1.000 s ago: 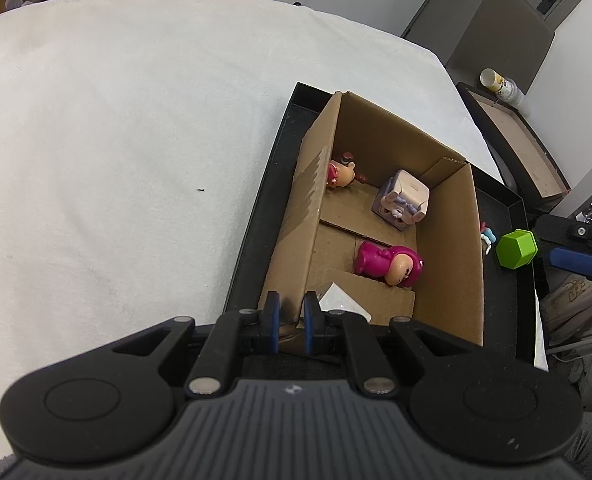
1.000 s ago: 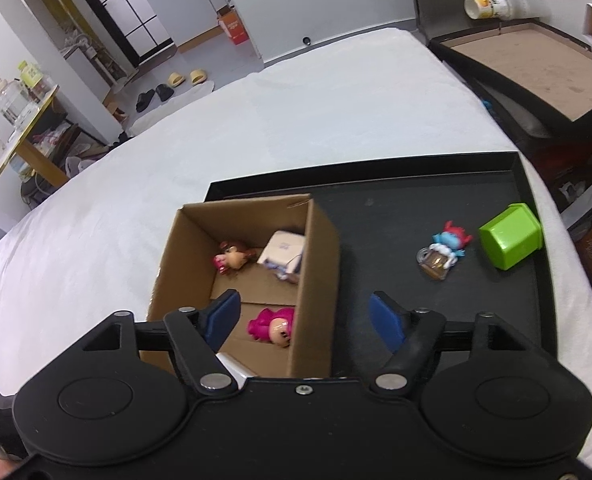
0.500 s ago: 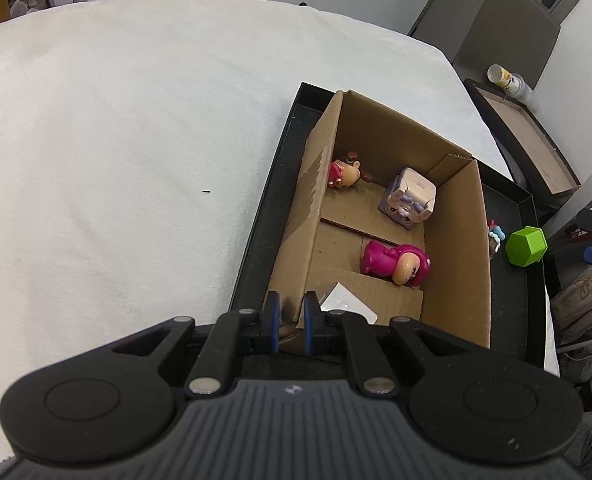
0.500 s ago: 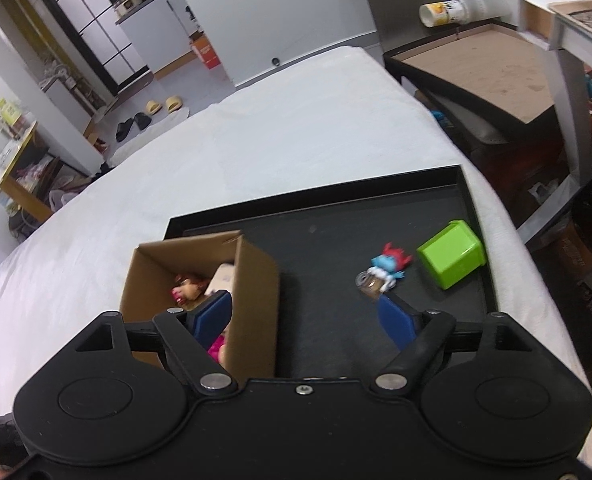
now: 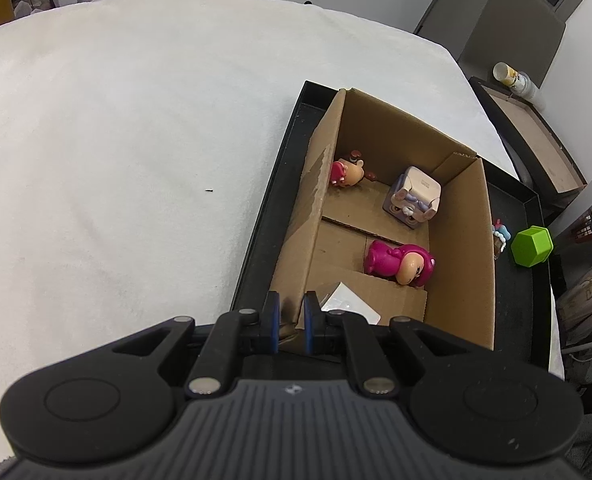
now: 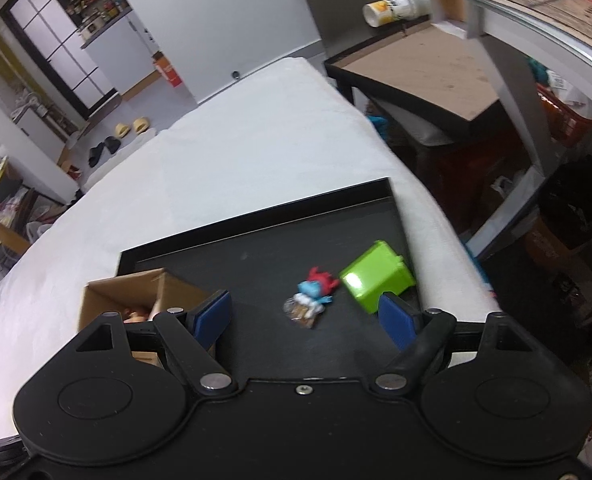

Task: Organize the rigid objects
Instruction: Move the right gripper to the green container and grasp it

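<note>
Meanwhile, left fingers (image 5: 271, 322) on cardboard box (image 5: 462, 256).

Even, diffuse indoor light is filling both views, leaving only soft shadows inside the open brown cardboard box (image 5: 396, 216). The white cloth-covered table (image 5: 115, 140) is reading bright, nearly washed out. Fisheye distortion is bending the edges, and the right wrist view is smearing with motion blur.

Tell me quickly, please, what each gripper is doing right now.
Left gripper: shut on the cardboard box wall.
Right gripper: open, holding nothing.
</note>
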A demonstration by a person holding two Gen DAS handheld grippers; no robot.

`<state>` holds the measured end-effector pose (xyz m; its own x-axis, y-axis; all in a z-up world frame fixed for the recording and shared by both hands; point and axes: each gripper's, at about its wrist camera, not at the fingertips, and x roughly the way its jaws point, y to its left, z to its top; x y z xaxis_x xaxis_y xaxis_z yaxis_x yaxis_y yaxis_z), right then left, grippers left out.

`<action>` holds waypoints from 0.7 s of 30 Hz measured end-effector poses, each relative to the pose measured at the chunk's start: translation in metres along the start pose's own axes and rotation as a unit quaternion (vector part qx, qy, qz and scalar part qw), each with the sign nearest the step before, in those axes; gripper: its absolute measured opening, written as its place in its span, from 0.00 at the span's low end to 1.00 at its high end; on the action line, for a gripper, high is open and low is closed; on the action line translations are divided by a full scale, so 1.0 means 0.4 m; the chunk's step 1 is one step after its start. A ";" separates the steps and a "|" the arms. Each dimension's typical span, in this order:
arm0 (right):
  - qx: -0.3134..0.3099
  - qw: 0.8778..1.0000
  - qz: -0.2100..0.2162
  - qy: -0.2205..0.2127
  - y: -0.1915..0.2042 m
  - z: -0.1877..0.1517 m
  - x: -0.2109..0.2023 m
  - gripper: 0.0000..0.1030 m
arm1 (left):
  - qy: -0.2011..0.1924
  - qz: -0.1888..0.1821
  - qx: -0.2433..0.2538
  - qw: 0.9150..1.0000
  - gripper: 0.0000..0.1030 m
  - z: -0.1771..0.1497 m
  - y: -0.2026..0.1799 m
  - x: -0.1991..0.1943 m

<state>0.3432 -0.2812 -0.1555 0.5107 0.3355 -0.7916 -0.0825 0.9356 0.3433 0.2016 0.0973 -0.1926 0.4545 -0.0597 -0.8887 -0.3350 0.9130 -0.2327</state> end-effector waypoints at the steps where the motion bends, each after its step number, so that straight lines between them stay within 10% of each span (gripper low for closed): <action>1: 0.003 1.000 -0.002 0.001 -0.011 0.002 0.005 0.77 | 0.000 0.001 0.000 1.000 0.10 0.000 -0.001 0.001; 21: -0.176 0.982 -0.037 0.059 -0.014 0.035 0.164 0.78 | 0.008 0.013 0.005 1.000 0.10 0.003 -0.012 0.017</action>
<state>0.3891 -0.2660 -0.2023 0.4246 0.2567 -0.8682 -0.3499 0.9310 0.1041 0.2073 0.0929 -0.1970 0.4315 -0.0420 -0.9011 -0.3387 0.9183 -0.2049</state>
